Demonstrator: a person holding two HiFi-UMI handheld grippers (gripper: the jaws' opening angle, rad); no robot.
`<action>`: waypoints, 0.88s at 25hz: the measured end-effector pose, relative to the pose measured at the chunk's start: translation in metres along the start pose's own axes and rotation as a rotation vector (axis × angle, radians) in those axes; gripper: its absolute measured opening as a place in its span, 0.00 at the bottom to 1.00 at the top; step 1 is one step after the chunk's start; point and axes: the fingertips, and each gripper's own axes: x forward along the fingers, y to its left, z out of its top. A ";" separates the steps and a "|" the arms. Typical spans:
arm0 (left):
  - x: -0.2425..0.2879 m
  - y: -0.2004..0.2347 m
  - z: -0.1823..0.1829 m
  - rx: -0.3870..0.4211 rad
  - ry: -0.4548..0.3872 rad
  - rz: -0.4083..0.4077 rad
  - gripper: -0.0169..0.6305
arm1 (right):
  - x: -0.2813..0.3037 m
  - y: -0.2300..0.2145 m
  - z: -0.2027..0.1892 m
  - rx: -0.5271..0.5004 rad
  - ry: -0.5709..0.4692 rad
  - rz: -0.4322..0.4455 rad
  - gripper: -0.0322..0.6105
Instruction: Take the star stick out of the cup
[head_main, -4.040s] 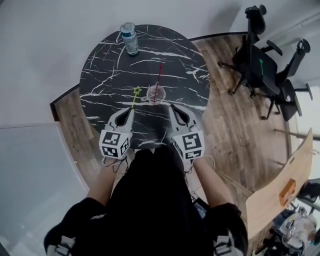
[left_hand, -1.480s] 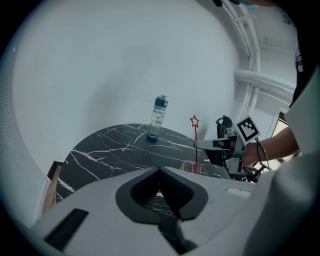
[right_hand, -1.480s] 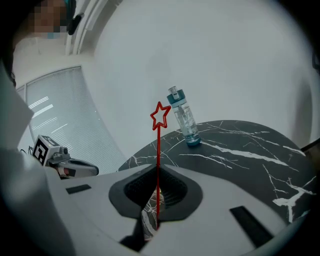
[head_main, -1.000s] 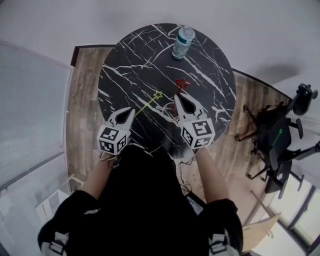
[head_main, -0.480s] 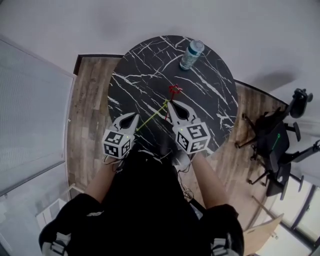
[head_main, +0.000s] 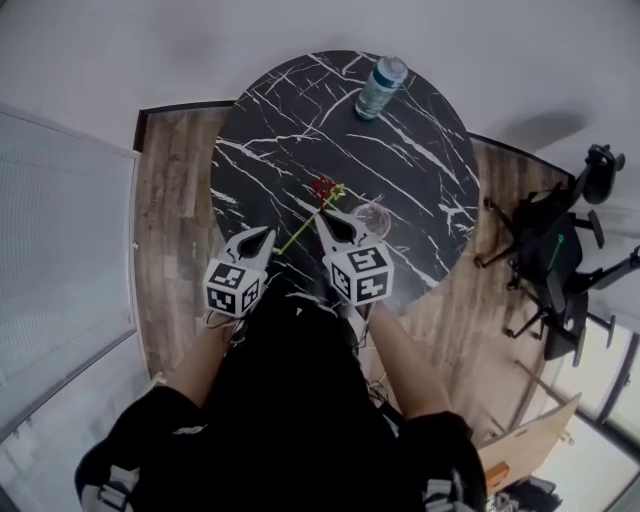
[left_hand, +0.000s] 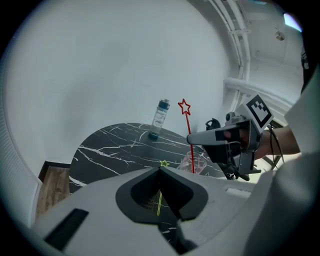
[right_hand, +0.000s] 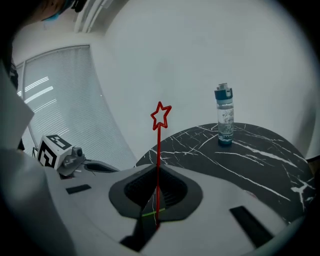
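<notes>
My right tool (right_hand: 156, 172) clamps red star stick (right_hand: 158, 145), left tool (left_hand: 161, 170) clamps yellow star stick (left_hand: 159, 202); cup (head_main: 372, 217) sits beside right tool.

My head camera looks steeply down from high above the round marble table (head_main: 300, 120). The cameras on my left gripper (left_hand: 161, 169) and right gripper (right_hand: 156, 169) sit close behind the jaws, looking low across it; all three share the water bottle (head_main: 380, 88).

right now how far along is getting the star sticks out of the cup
Done: the cup looks empty. In hand: the right claw is shut on the red star stick, the left claw on the yellow-green star stick. Left: probably only setting them down.
</notes>
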 end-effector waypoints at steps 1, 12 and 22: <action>0.002 0.001 -0.003 0.002 0.007 -0.007 0.02 | 0.002 0.001 -0.006 0.005 0.008 -0.006 0.06; 0.019 0.012 -0.037 0.034 0.096 -0.069 0.02 | 0.024 0.001 -0.071 0.109 0.087 -0.095 0.06; 0.029 0.027 -0.062 0.053 0.144 -0.068 0.02 | 0.049 -0.020 -0.112 0.187 0.106 -0.177 0.06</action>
